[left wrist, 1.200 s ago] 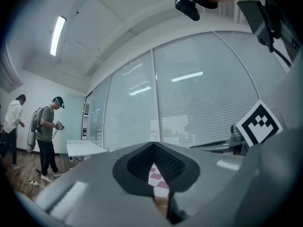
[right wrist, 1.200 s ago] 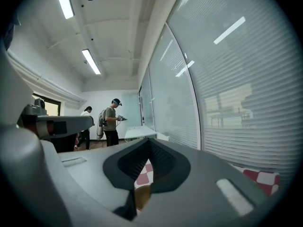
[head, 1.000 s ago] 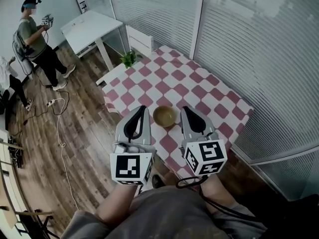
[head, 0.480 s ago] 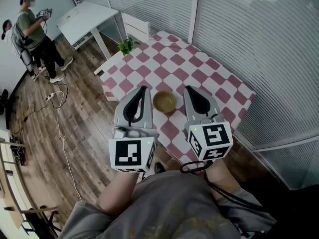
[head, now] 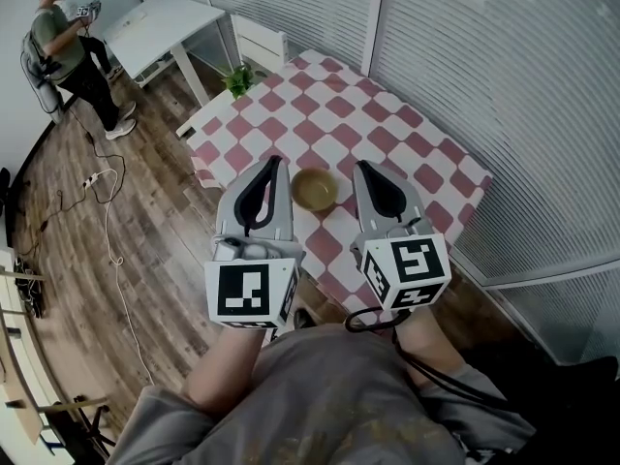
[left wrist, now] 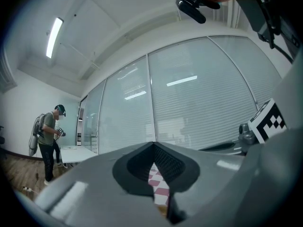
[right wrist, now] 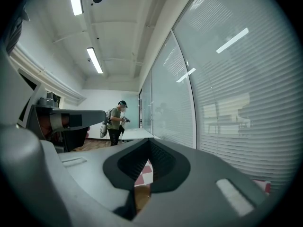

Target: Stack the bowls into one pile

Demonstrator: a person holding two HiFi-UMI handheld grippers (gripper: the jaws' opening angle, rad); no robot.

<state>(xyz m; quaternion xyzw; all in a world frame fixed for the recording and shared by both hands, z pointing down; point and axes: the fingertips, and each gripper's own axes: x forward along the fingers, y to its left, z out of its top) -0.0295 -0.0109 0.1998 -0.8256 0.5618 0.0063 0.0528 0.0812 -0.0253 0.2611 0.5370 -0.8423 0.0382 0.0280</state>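
A tan bowl (head: 315,189) sits near the front edge of the red-and-white checked table (head: 387,134); I cannot tell whether it is one bowl or a nested pile. My left gripper (head: 277,160) hangs just left of it and my right gripper (head: 358,166) just right of it, both held above the table. Each is shut, its fingers meeting at the tip with nothing between them. In the left gripper view, the left gripper (left wrist: 154,144) shows a sliver of checked cloth through its gap. A patch of the bowl (right wrist: 142,198) shows below the right gripper (right wrist: 150,140) in the right gripper view.
Glass walls with blinds run behind and to the right of the table. A small potted plant (head: 237,80) and a white chair (head: 262,45) stand at the table's far corner, beside a white table (head: 160,25). A person (head: 63,42) stands far left. Cables (head: 105,197) lie on the wooden floor.
Both grippers stay shut on either side of the bowl, hardly moved relative to it. The head view has shifted, so the table sits higher in it. The person in the background has stepped farther off.
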